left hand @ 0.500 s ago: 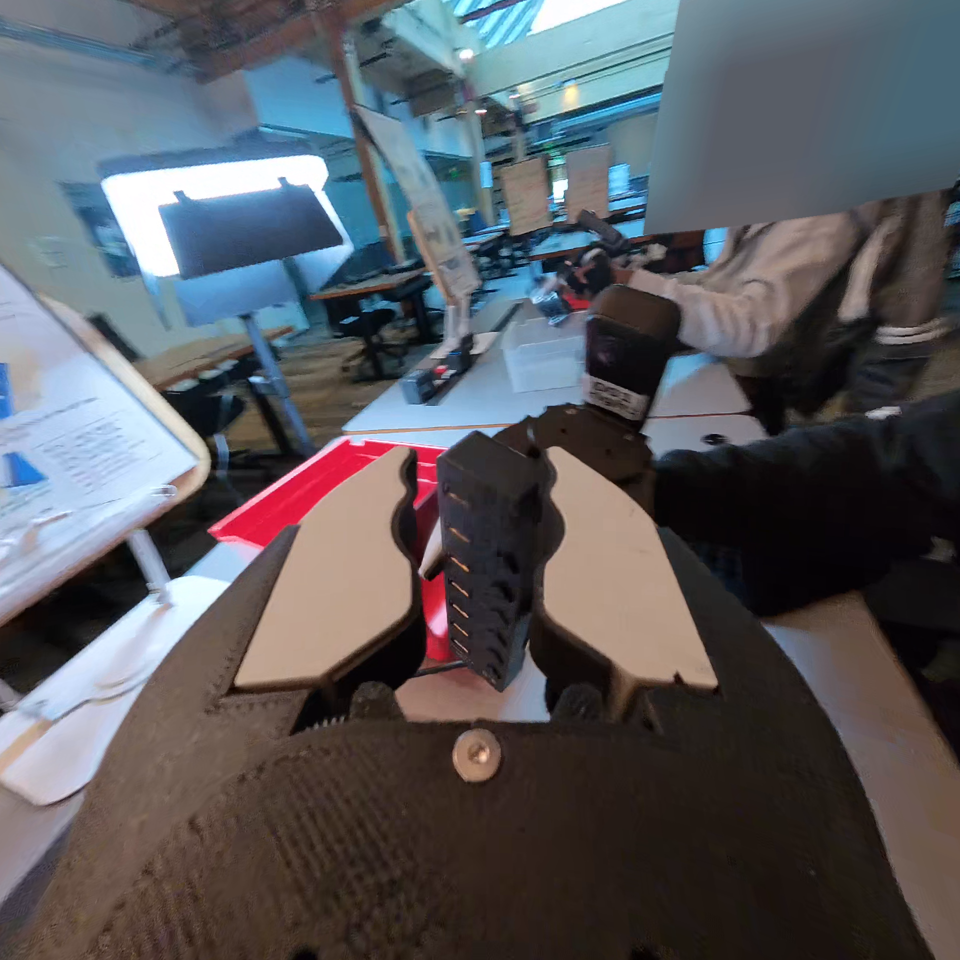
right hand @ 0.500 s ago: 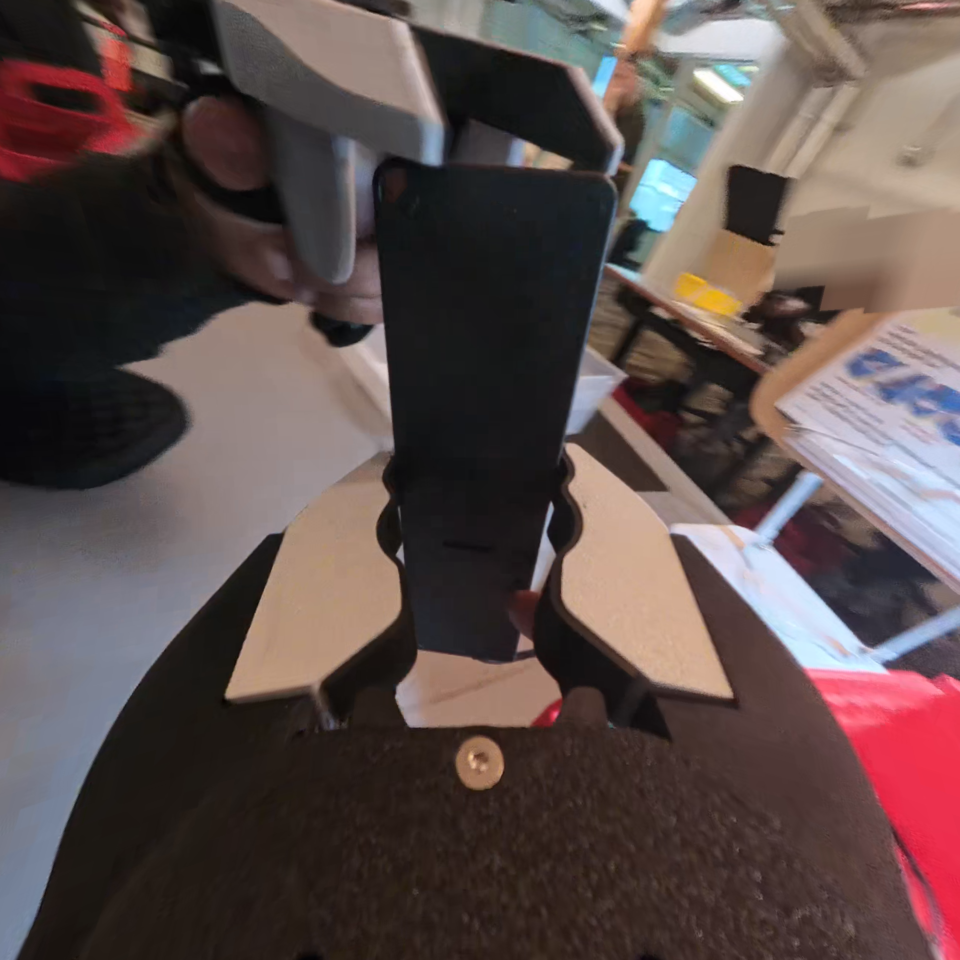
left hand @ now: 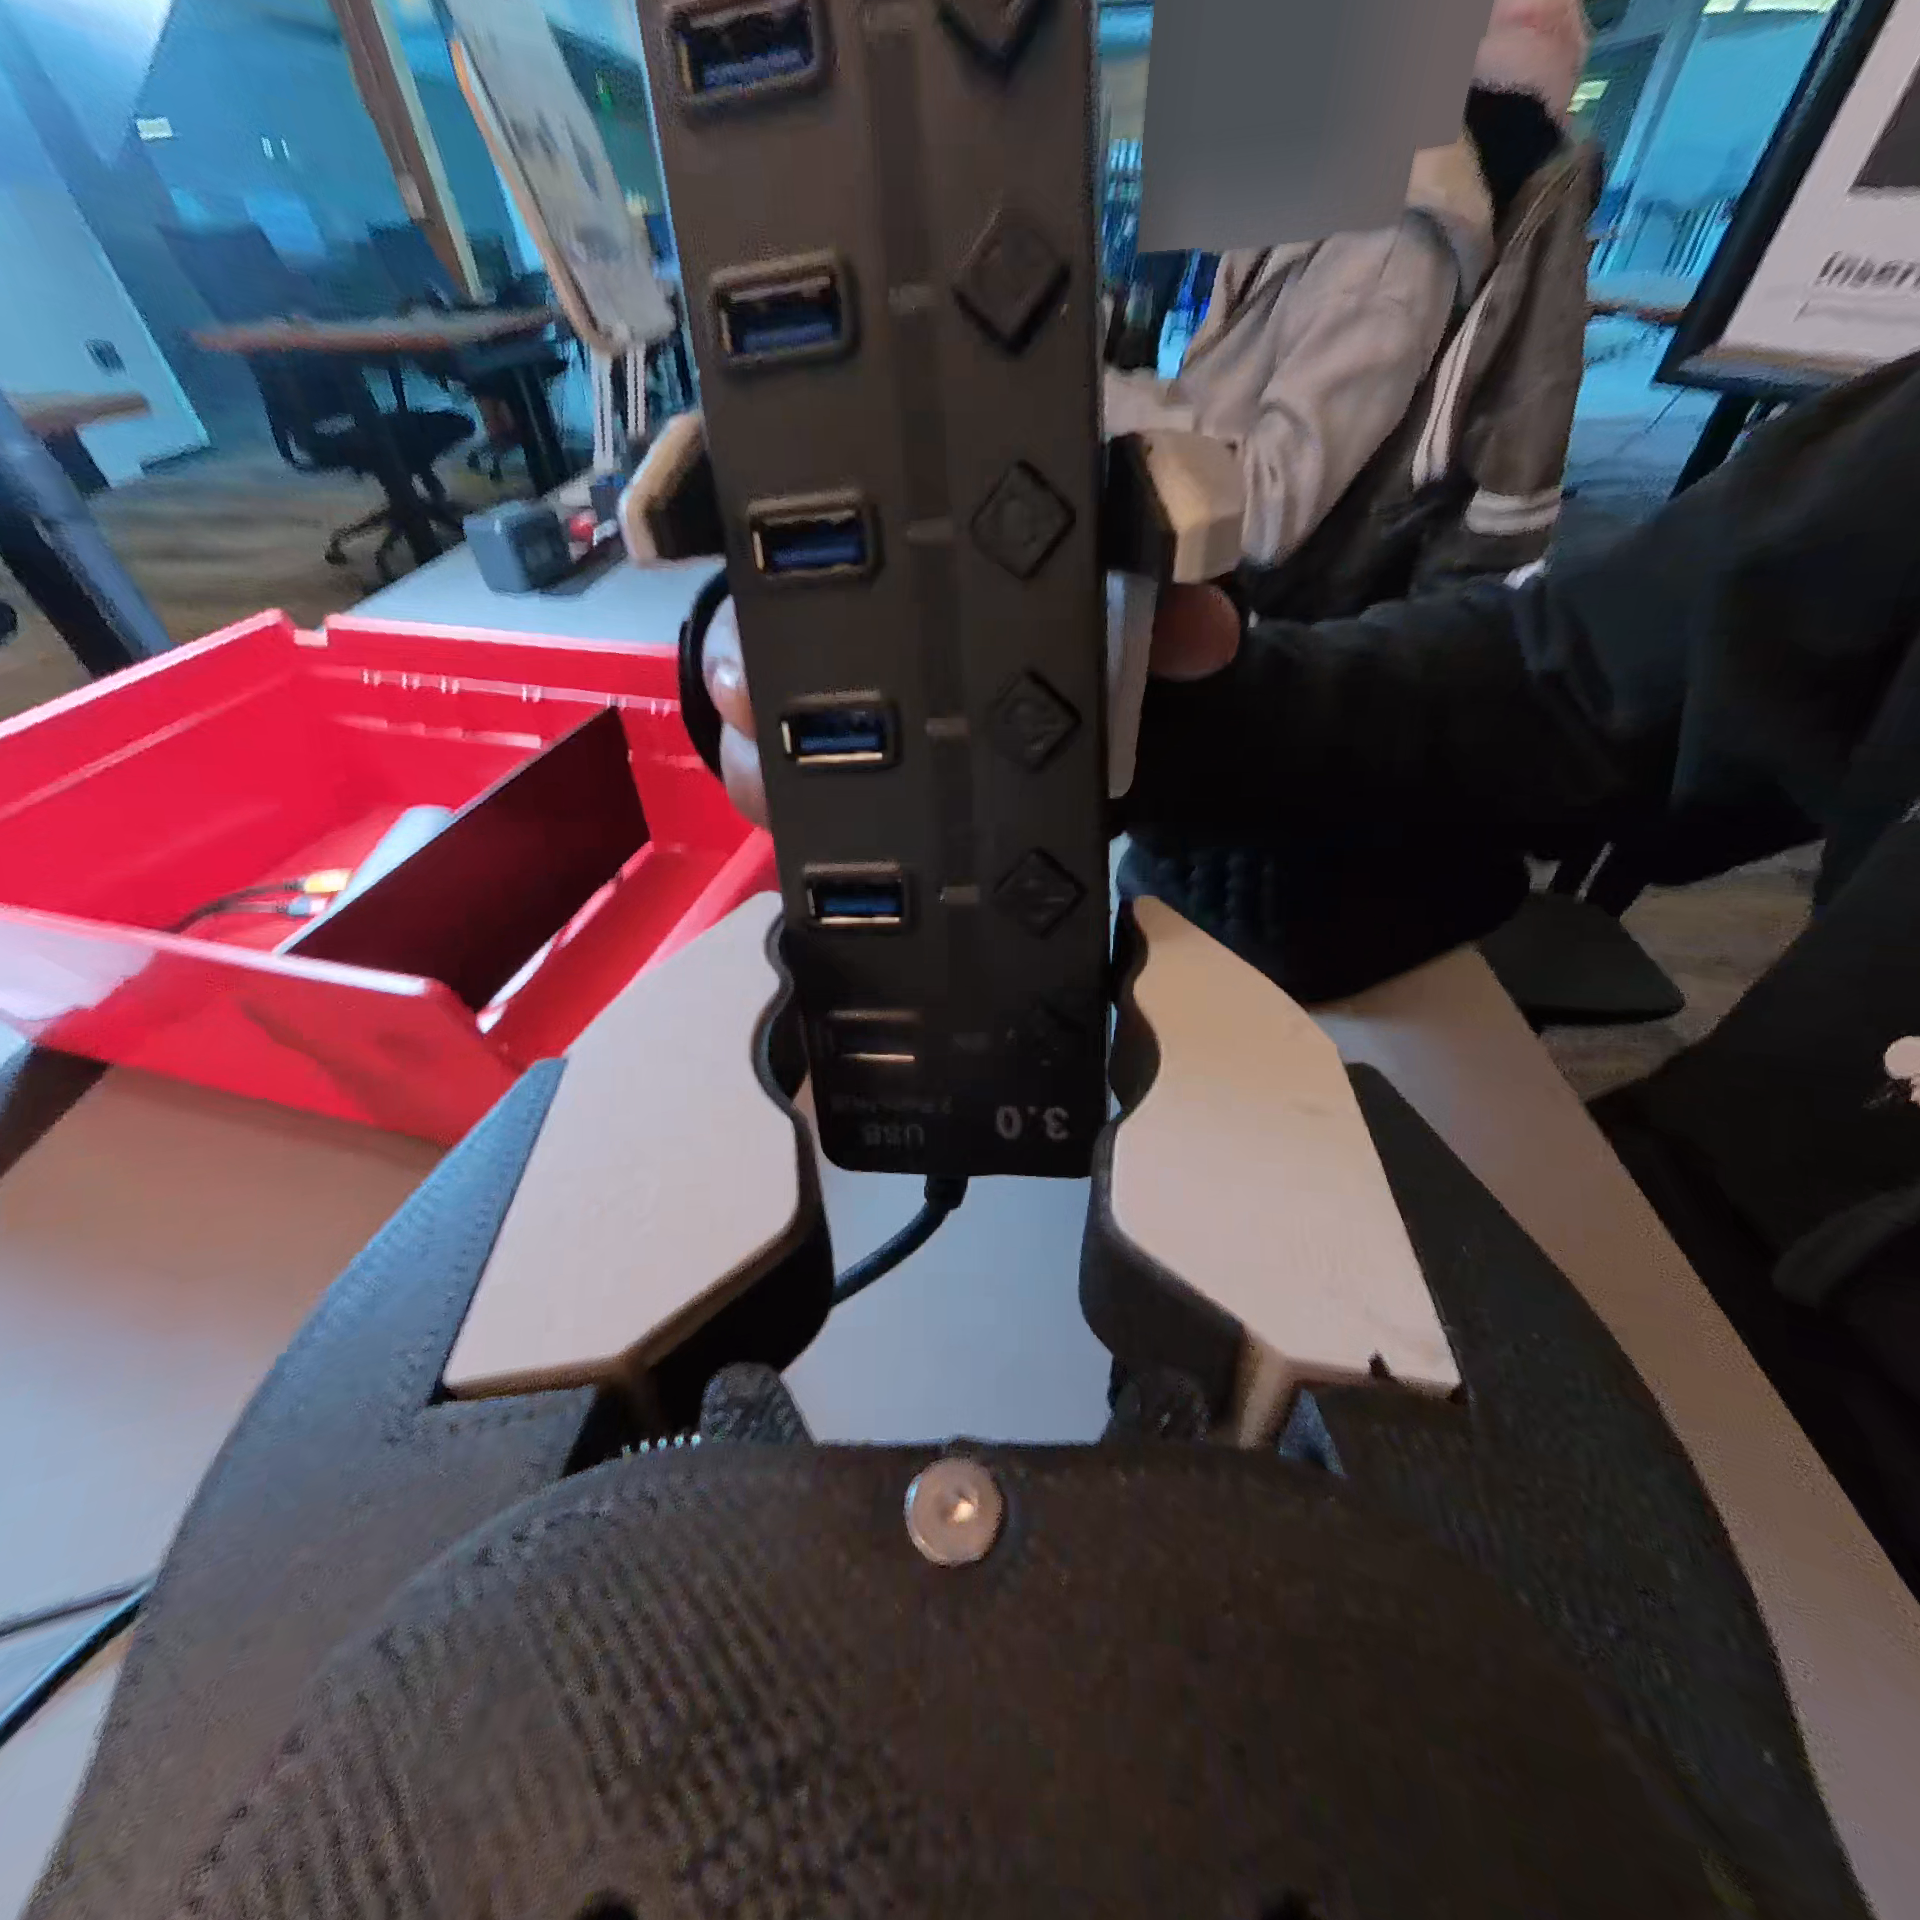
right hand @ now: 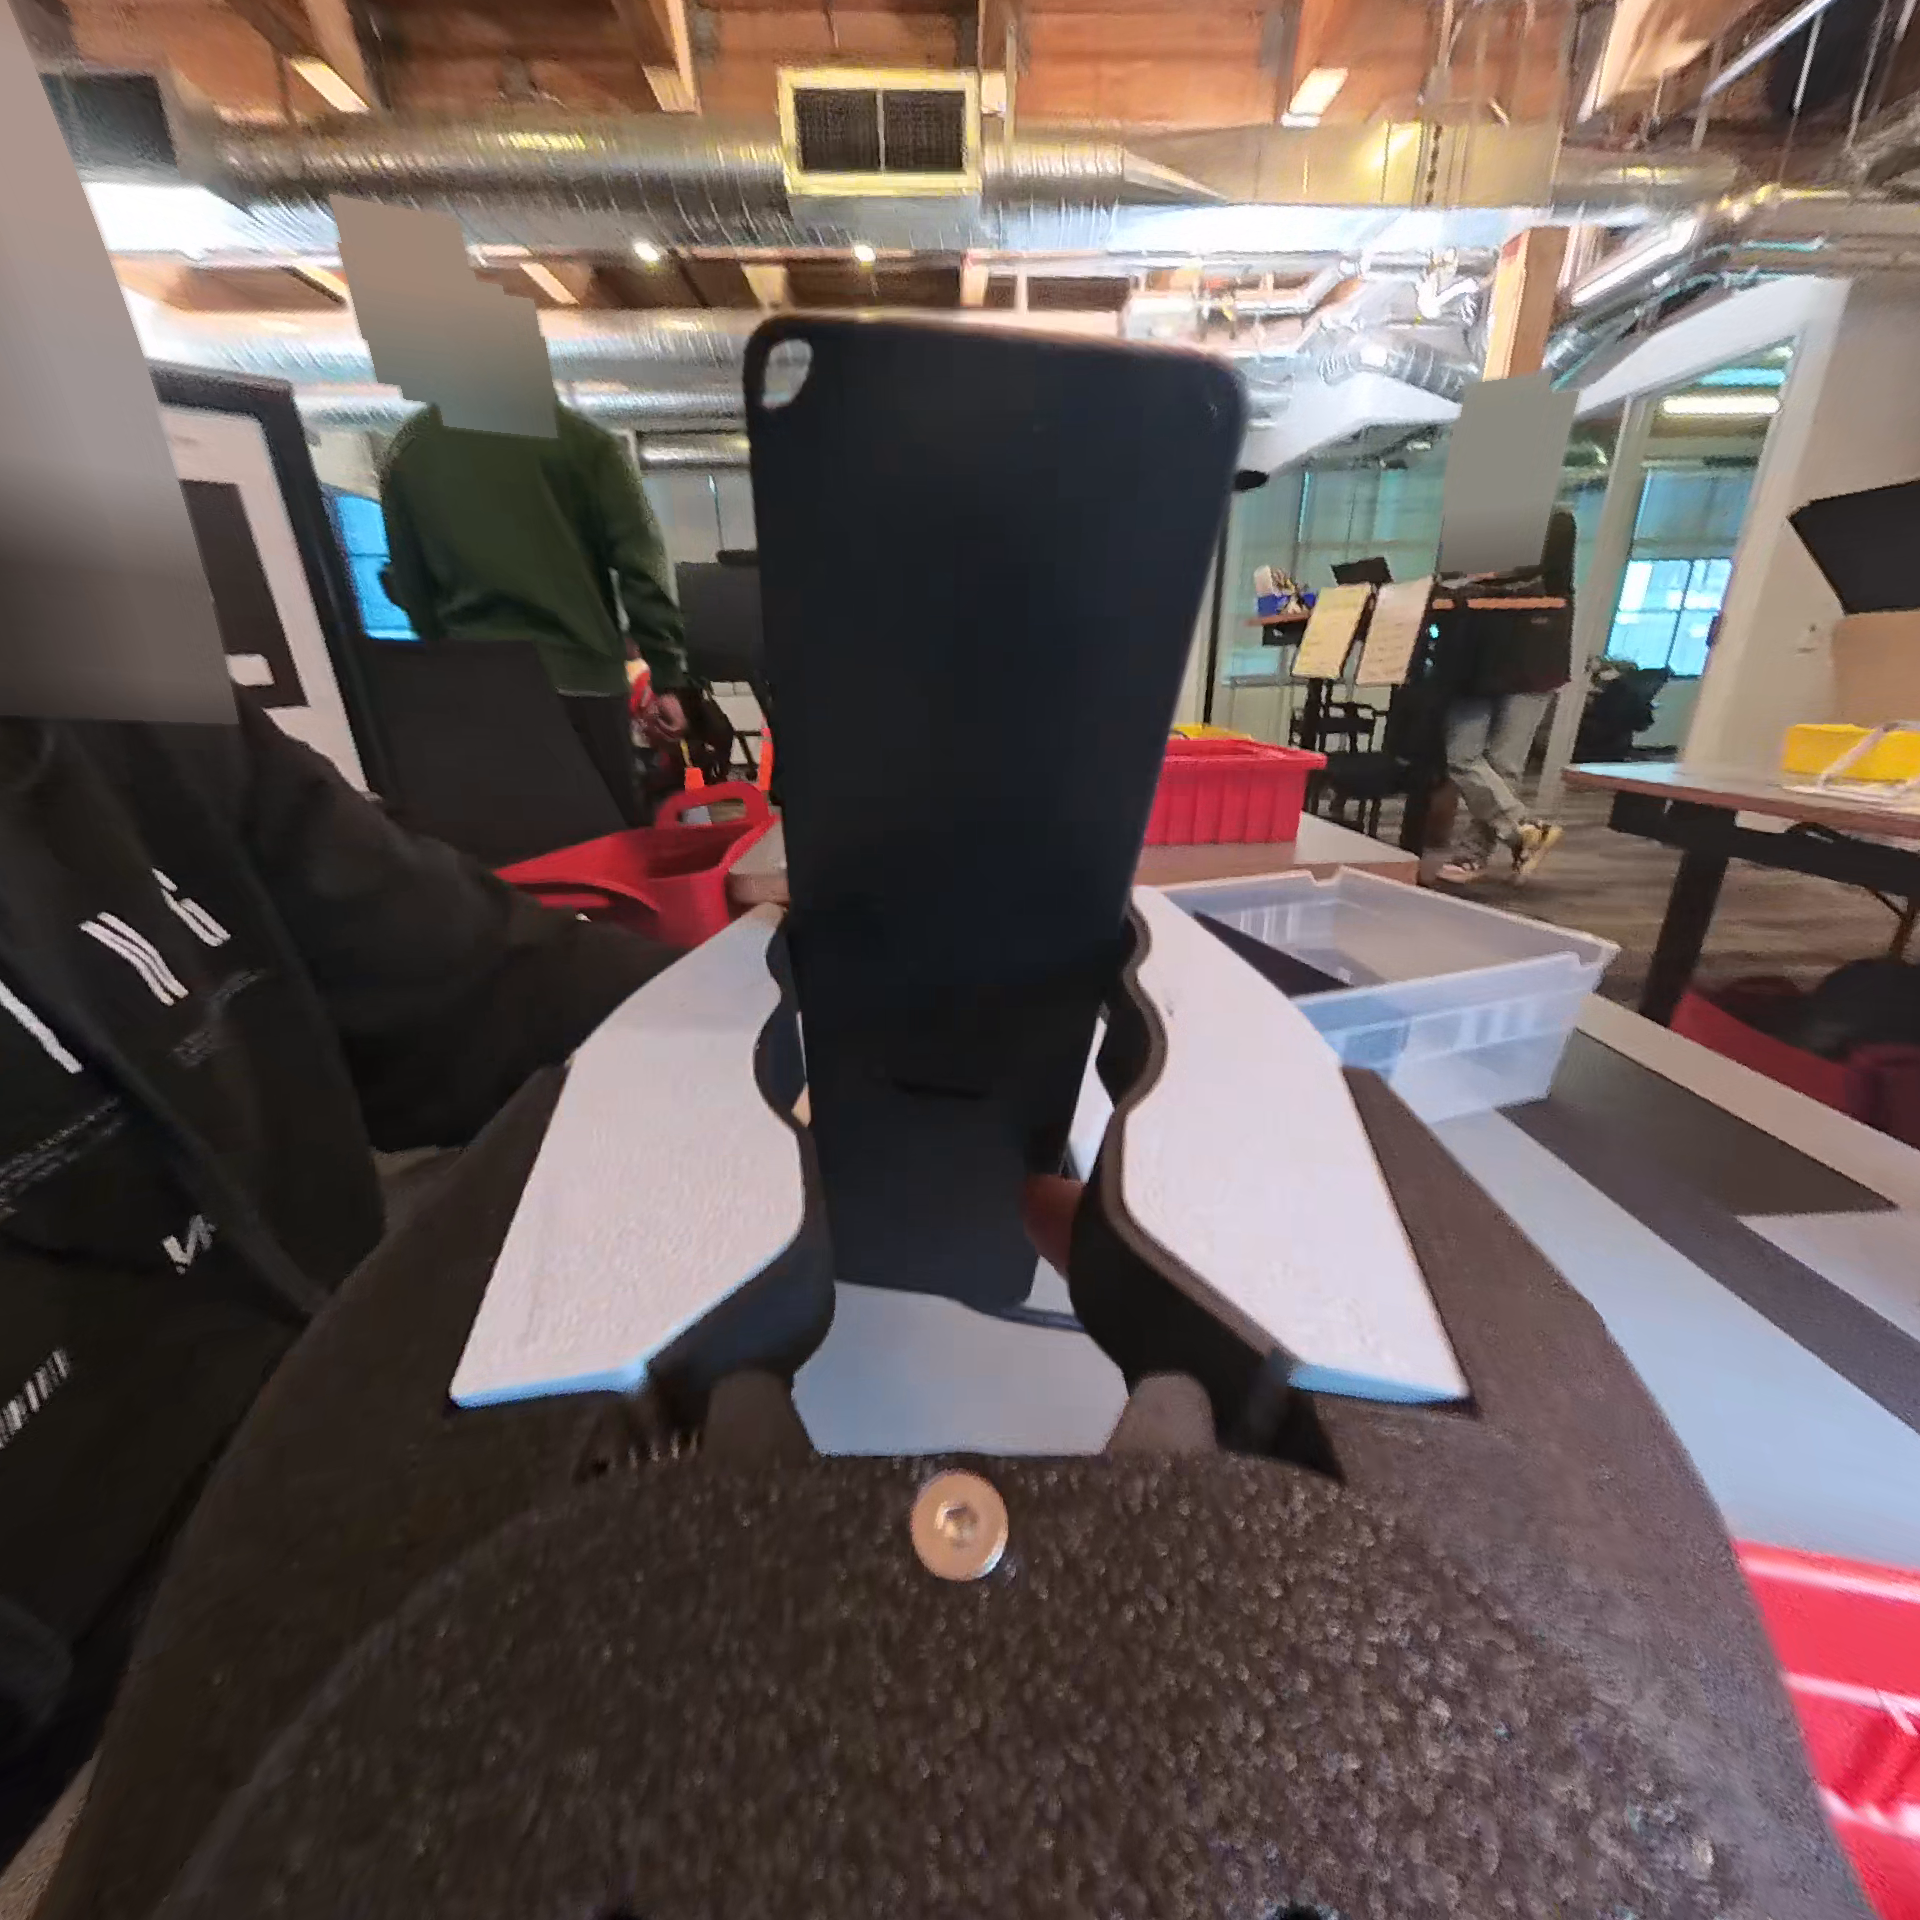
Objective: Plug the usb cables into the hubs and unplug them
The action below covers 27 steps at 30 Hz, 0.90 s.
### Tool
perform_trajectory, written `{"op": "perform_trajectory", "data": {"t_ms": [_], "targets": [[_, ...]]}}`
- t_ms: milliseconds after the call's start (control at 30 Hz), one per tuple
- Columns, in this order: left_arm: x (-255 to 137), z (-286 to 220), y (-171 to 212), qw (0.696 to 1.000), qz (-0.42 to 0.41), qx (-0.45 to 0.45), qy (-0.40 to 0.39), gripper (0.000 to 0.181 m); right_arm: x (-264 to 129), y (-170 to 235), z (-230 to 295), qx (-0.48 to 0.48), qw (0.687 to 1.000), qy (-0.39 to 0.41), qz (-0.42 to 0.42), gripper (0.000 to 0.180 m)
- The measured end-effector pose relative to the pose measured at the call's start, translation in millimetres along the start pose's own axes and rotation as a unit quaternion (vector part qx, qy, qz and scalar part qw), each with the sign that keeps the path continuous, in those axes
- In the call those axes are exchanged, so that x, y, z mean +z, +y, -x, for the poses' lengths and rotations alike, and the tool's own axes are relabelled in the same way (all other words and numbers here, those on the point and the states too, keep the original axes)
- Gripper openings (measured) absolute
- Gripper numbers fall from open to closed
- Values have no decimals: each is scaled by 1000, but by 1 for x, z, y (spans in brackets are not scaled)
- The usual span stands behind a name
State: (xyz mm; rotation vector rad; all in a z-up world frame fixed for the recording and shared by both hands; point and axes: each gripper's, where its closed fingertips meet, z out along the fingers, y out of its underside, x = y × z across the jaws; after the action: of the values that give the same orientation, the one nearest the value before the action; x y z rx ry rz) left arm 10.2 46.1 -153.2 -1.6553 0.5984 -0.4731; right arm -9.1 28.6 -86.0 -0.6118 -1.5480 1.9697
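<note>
A long black USB hub [left hand: 914,623] stands upright. Its row of blue ports faces the left wrist camera. My left gripper [left hand: 956,935] is shut on its lower, cable end, with the jaws against both sides. The hub's black cable [left hand: 894,1247] hangs down between the fingers. Behind the hub, one of my right gripper's fingers [left hand: 1195,509] shows at mid height, with a hand on the handle. In the right wrist view, my right gripper [right hand: 956,935] is shut on the same hub [right hand: 987,623], seen from its plain back. The left gripper is hidden there.
A red bin [left hand: 260,997] with a dark divider and small cables sits on the table [left hand: 156,1299] to the left. A clear plastic bin [right hand: 1455,997] and another red bin [right hand: 1226,800] stand beyond the right gripper. A seated person [left hand: 1351,364] and standing people [right hand: 520,540] are nearby. About 7 cm separates my left fingertips from my right.
The hub was edge-on between narrow left jaws; now its port face is towards the left camera and the jaws are wider. The right gripper has swung round with the hub.
</note>
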Motion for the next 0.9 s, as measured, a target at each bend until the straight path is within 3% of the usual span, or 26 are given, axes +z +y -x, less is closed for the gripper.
{"op": "perform_trajectory", "data": {"t_ms": [167, 333, 667, 900], "targets": [[-9, 11, 25, 996, 80, -7, -26, 56, 3, 31, -12, -20, 995, 38, 86, 57], [-7, 11, 44, 987, 158, -2, -40, 56, 15, 63, -15, -21, 987, 59, 146, 77], [-7, 13, 67, 977, 208, 6, -44, 55, 9, 93, -16, -12, 979, 39, 199, 67], [-10, 13, 78, 965, 257, 16, -55, 55, 13, 99, -14, -3, 982, 46, 184, 66]]}}
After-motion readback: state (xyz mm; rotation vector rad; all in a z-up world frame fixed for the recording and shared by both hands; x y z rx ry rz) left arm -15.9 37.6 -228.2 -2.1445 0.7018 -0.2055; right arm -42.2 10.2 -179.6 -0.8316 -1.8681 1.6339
